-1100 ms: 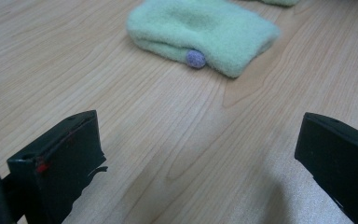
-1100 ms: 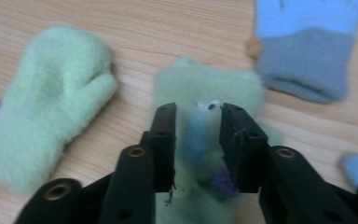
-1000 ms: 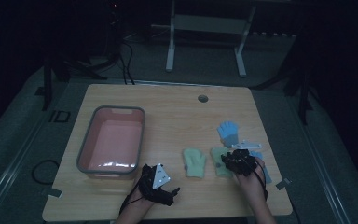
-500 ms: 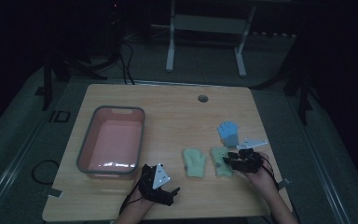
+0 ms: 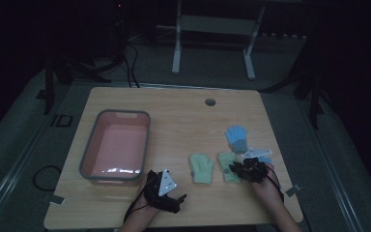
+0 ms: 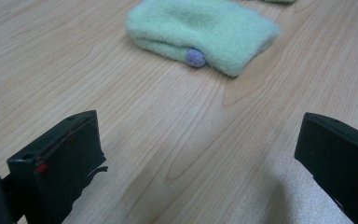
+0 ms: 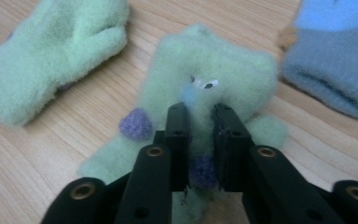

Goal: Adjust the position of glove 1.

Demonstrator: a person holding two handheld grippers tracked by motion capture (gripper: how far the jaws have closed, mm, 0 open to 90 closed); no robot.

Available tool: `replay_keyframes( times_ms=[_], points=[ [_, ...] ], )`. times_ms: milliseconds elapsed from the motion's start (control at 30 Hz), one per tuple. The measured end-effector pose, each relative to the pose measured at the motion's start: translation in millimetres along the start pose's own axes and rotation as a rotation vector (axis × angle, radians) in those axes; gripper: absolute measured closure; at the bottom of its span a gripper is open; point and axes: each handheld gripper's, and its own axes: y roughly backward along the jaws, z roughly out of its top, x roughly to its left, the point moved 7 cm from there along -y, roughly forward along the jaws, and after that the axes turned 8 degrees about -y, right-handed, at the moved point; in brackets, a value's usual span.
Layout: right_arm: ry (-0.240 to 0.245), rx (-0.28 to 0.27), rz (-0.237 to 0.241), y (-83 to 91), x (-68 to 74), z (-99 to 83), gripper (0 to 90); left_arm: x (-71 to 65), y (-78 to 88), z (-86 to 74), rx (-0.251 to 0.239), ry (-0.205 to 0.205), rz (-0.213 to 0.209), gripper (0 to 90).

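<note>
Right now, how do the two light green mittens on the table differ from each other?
The right green mitten is pinched between the jaws of the right gripper, which have just been closing; the left green mitten lies free, touched by nothing. The right green mitten sits next to the blue mitten; the left one lies nearer the pink tub. Both are fuzzy, pale green, with small purple pompoms.

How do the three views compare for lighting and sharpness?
High view: dim and murky, the room around the table nearly black, a small glint on the pink tub. Left gripper view: bright, wood grain crisp, a soft shadow near the right jaw. Right gripper view: well lit, but the green mitten pinched in the right gripper looks soft, and the blue mitten blurs at the edge.
</note>
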Motion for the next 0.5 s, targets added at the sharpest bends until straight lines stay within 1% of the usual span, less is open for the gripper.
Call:
replay_keyframes(
  times_ms=[100,233,267,333,367,467,500],
  points=[
    [0.005,0.015,-0.021,-0.3,2.4,1.0,81.3,0.2,0.0,0.0,-0.001,0.002,-0.001,0.8],
    [-0.013,0.021,-0.042,1.3,4.7,2.1,83.7,0.0,0.1,0.0,0.0,-0.001,0.0,0.8],
    [-0.014,0.017,-0.05,3.5,5.2,3.2,83.9,0.1,0.2,0.0,-0.001,0.0,0.001,0.8],
    [-0.033,-0.005,-0.051,10.9,7.1,7.6,83.9,0.3,0.1,0.1,-0.003,0.003,0.0,0.8],
    [-0.026,-0.018,-0.07,15.1,8.5,10.2,83.9,0.3,0.1,0.1,-0.002,0.003,0.0,0.8],
    [-0.014,-0.047,-0.084,26.6,15.0,19.1,83.8,0.3,0.1,0.1,-0.003,0.004,-0.001,0.8],
    [-0.018,-0.057,-0.088,30.5,17.3,22.3,83.9,0.3,0.1,0.1,-0.004,0.004,0.0,0.8]
  ],
)
